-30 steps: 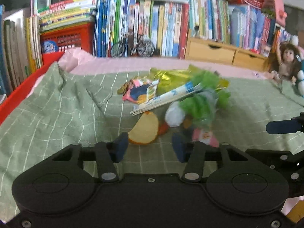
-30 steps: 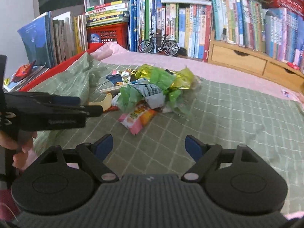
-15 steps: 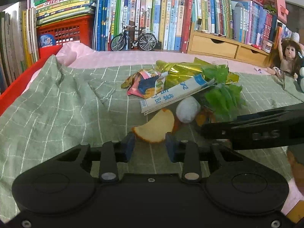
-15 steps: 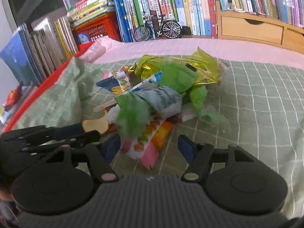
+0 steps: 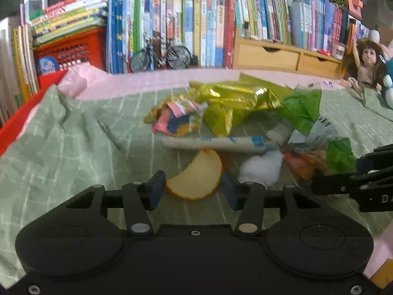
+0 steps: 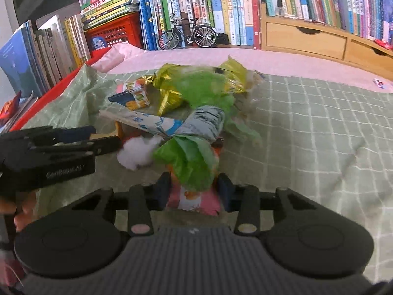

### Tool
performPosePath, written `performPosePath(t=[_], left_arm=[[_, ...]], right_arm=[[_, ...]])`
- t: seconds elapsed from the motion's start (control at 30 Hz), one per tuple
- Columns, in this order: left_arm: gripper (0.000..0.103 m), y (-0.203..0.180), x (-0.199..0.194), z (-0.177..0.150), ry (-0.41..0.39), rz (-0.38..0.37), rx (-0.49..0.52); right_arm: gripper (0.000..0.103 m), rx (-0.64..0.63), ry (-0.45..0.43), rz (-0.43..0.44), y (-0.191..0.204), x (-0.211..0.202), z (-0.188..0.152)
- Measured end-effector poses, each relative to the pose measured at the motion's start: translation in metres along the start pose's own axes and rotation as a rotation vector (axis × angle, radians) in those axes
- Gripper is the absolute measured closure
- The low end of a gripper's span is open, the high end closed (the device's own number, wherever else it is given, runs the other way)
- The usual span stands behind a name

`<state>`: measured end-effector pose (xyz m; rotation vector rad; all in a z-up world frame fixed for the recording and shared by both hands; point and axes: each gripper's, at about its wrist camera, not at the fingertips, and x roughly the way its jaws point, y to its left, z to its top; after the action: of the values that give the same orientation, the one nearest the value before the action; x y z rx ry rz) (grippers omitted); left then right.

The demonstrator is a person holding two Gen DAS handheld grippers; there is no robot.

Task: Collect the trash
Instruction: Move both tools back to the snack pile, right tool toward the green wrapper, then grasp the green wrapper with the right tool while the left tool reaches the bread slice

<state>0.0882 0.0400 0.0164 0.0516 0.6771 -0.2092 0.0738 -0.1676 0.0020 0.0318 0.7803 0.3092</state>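
Observation:
A pile of trash lies on the green checked cloth [image 5: 61,147]. It holds a yellow-green foil bag [image 5: 233,100], a pink and blue wrapper [image 5: 179,118], a white and blue paper packet [image 5: 221,142], a white cotton wad [image 5: 260,167] and green wrappers [image 6: 191,162]. My left gripper [image 5: 194,191] is open at the pile's near edge, with an orange-rimmed fruit slice [image 5: 194,179] lying between its fingertips. My right gripper [image 6: 194,190] is shut on a pink snack wrapper [image 6: 194,200] under the green one. Each gripper shows at the side of the other's view.
Books [image 5: 196,29] line the back, with a red basket [image 5: 71,51], a model bicycle [image 6: 188,35] and wooden drawers [image 5: 270,54]. A doll [image 5: 363,64] sits at the far right. A red edge [image 5: 14,123] borders the cloth on the left. A hand [image 6: 19,216] holds the left gripper.
The left gripper widened and moved forward so the fruit slice now lies between its fingers. The right gripper advanced into the pile and narrowed onto the pink wrapper.

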Motion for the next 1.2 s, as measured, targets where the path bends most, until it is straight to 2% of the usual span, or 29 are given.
performPosePath(t=[0.2,0.23,0.33,0.37,0.47,0.53,0.57,0.6,0.83,1.03,1.1,1.13,1.17,1.2], left_arm=[[0.075,-0.011,-0.009,-0.010,0.026,-0.028,0.027],[0.078,-0.012,-0.013,-0.011,0.031,-0.038,0.026],[0.080,-0.018,-0.026,-0.017,0.038,-0.068,0.040],[0.080,-0.020,-0.032,-0.019,0.032,-0.070,0.047],[0.079,-0.023,-0.045,-0.019,-0.001,-0.054,0.048],[0.070,-0.023,-0.048,-0.015,-0.034,-0.023,0.040],[0.059,-0.023,-0.048,-0.013,-0.047,-0.005,0.034],[0.054,-0.022,-0.047,-0.011,-0.058,0.008,0.024],[0.052,-0.017,-0.016,0.002,-0.041,0.017,-0.057],[0.045,-0.012,0.001,0.006,-0.063,0.034,-0.105],[0.047,-0.008,0.002,0.006,-0.057,0.023,-0.117],[0.051,-0.007,0.002,0.006,-0.055,0.018,-0.120],[0.057,-0.006,0.001,0.005,-0.055,0.014,-0.123],[0.058,-0.006,0.000,0.005,-0.056,0.012,-0.125]], right_arm=[[0.055,-0.023,-0.007,-0.042,-0.013,-0.018,-0.015],[0.051,-0.027,-0.010,-0.050,-0.014,-0.021,-0.018],[0.050,-0.042,-0.022,-0.059,-0.017,-0.031,-0.025],[0.042,-0.048,-0.030,-0.062,-0.018,-0.035,-0.028],[0.030,-0.066,-0.060,-0.064,-0.019,-0.045,-0.032],[0.026,-0.072,-0.083,-0.067,-0.019,-0.049,-0.031],[0.024,-0.070,-0.096,-0.065,-0.019,-0.051,-0.030],[0.023,-0.062,-0.108,-0.063,-0.020,-0.053,-0.029],[0.016,0.041,-0.179,-0.038,-0.033,-0.046,0.000],[0.016,0.112,-0.107,-0.034,-0.042,-0.008,0.023],[0.021,0.135,-0.069,-0.027,-0.044,0.006,0.024],[0.035,0.145,-0.055,-0.022,-0.045,0.009,0.023],[0.055,0.158,-0.040,-0.019,-0.046,0.013,0.022],[0.061,0.168,-0.035,-0.022,-0.046,0.015,0.021]])
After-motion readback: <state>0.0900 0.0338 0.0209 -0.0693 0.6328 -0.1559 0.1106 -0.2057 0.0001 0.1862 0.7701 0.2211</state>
